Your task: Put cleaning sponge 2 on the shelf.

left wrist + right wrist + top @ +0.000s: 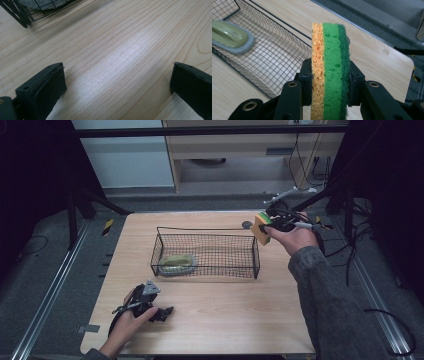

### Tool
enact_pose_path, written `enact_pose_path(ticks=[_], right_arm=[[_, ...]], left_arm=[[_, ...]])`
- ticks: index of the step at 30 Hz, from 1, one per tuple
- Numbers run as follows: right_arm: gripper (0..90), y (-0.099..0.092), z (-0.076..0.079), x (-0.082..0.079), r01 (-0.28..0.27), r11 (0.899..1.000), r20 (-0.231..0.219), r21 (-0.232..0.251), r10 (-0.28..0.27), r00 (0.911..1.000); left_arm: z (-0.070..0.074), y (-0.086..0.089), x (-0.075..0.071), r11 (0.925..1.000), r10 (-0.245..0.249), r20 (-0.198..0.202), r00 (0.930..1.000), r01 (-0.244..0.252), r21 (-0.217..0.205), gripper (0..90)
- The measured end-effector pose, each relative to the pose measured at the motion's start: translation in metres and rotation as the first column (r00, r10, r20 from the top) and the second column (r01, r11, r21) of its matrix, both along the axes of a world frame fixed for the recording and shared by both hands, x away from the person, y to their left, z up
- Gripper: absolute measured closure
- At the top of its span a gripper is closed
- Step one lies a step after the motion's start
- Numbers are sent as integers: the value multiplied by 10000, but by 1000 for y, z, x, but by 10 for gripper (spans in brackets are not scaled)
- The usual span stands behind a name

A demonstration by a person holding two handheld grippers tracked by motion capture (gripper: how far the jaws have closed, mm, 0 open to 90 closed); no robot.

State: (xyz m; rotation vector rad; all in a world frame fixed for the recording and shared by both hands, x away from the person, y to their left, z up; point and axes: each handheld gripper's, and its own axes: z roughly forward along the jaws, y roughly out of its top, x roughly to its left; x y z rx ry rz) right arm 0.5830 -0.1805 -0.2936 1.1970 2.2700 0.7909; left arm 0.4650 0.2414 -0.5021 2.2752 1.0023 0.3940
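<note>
The right tongs [329, 82] are clamping an orange-and-green scrubbing sponge [330, 67] upright between their pads, just past the right end of the wire basket [207, 254]. The left tongs [161, 312] are resting wide apart on the wooden table [225, 320], gripping nothing, the basket lying ahead of them. Inside the basket, at the end nearer the left tongs, a green-handled scrubbing pad [177, 263] is lying.

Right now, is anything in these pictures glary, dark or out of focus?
High view: the room around the table is very dark. Left gripper view: a pale sheen of glare runs across the wood; the basket corner looks soft. Right gripper view: the sponge is sharp, the floor behind blurred.
</note>
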Motion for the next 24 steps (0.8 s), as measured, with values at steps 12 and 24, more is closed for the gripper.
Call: enact_pose_path(ticks=[12,24], right_arm=[[650,21,-18,21,-333,9994,-208,-118,331,9992],[650,28,-37,33,-487,9988,-499,-45,485,9976]], left_arm=[[0,0,1,10000,-4,-33,10000,4,-44,0],[0,0,1,10000,-6,-3,10000,6,-29,0]])
